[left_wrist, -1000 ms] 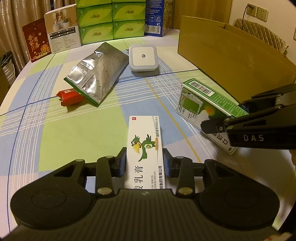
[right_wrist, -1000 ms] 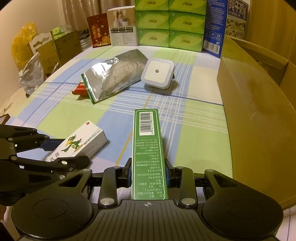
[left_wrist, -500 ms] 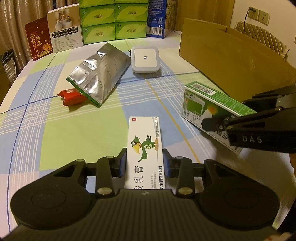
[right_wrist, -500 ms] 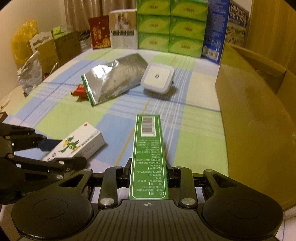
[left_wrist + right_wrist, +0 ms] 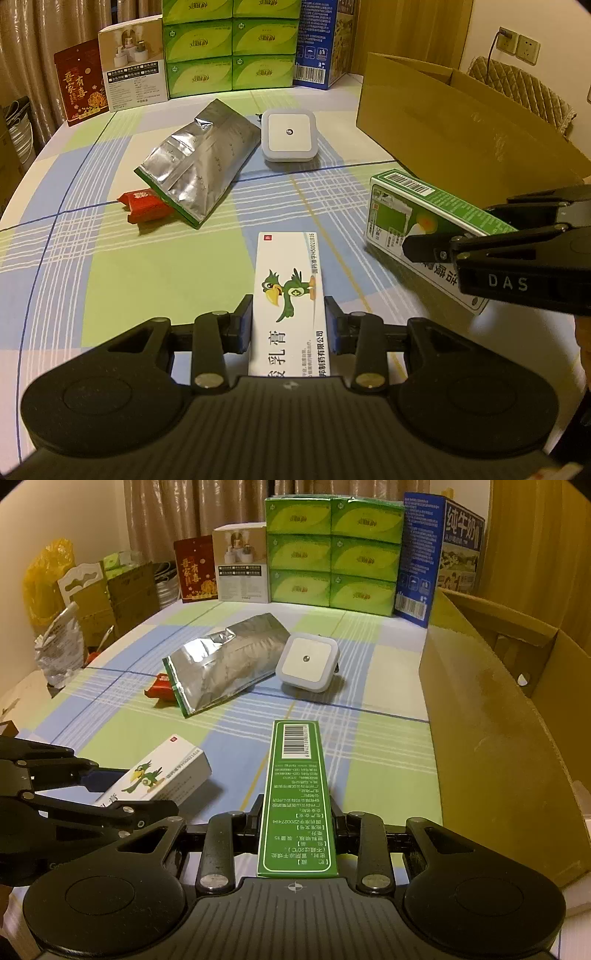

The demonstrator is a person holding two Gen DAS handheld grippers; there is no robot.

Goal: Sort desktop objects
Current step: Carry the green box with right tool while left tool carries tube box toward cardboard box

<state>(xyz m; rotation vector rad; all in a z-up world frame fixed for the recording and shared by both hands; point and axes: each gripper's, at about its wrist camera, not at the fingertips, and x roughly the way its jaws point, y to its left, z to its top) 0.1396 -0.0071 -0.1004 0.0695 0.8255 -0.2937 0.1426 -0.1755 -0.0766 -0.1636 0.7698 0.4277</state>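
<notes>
My left gripper (image 5: 289, 325) is shut on a white medicine box with a green bird (image 5: 289, 295), held above the checked tablecloth. That same white box (image 5: 162, 775) shows at the lower left of the right wrist view. My right gripper (image 5: 297, 825) is shut on a long green box with a barcode (image 5: 297, 797), also lifted. From the left wrist view the green box (image 5: 406, 210) hangs at the right, clamped by the right gripper's fingers (image 5: 436, 245). A large open cardboard box (image 5: 495, 716) stands just right of both grippers.
On the table lie a silver foil pouch (image 5: 199, 166), a red packet (image 5: 142, 206) partly under it, and a white square night light (image 5: 289, 136). Stacked green tissue boxes (image 5: 332, 550), a blue milk carton (image 5: 421, 554) and other packages line the far edge.
Both grippers have risen with their boxes and drawn slightly back; the table items look farther away. Grips are unchanged.
</notes>
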